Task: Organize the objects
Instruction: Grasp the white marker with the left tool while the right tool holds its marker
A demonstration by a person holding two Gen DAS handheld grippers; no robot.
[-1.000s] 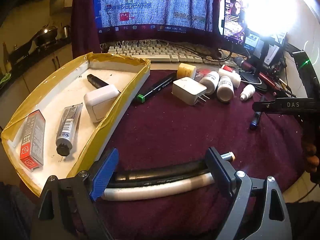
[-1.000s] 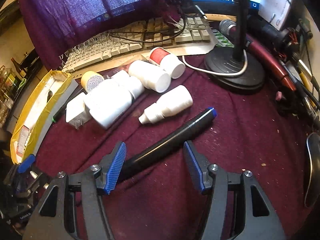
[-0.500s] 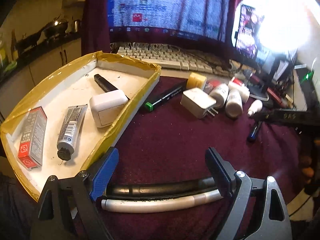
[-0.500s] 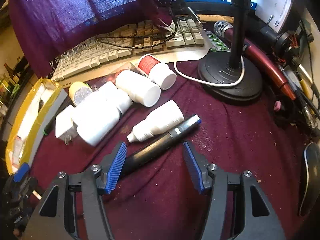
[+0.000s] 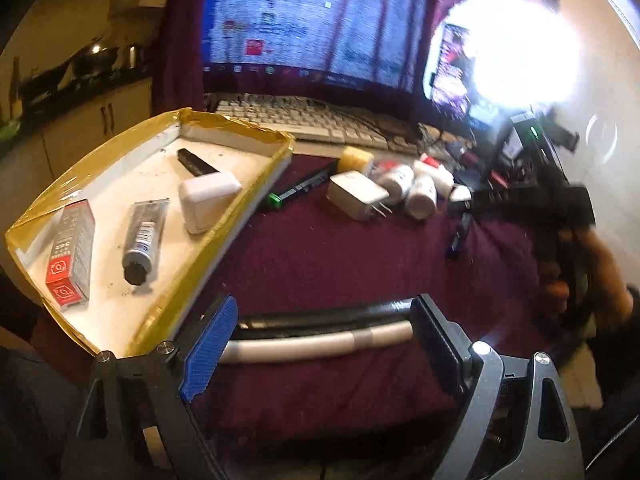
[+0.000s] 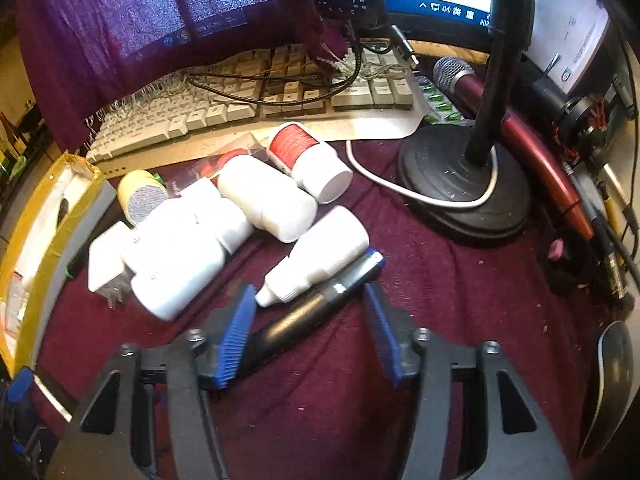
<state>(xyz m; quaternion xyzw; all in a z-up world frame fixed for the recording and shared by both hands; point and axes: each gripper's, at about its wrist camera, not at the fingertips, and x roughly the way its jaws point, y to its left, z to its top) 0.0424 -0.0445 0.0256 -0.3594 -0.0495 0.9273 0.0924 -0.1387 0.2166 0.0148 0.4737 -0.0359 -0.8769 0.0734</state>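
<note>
- Right wrist view: our right gripper (image 6: pixel 310 330) is closing its jaws around the black marker (image 6: pixel 308 312), which lies on the tabletop (image 6: pixel 440 300) touching the dropper bottle (image 6: pixel 320 258); the pads do not press it yet.
- Left wrist view: our left gripper (image 5: pixel 320 344) has its jaws spread, with a black pen (image 5: pixel 320 314) and a white pen (image 5: pixel 316 346) lying between them, just beside the yellow-edged tray (image 5: pixel 224 240).
- A tube (image 5: pixel 142 236) and a red box (image 5: pixel 70 254) lie in that tray.

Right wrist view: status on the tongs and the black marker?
Right tongs closing astride the black marker, pads not yet on it. Left tongs open over two pens. Dropper bottle lies against the marker.
</note>
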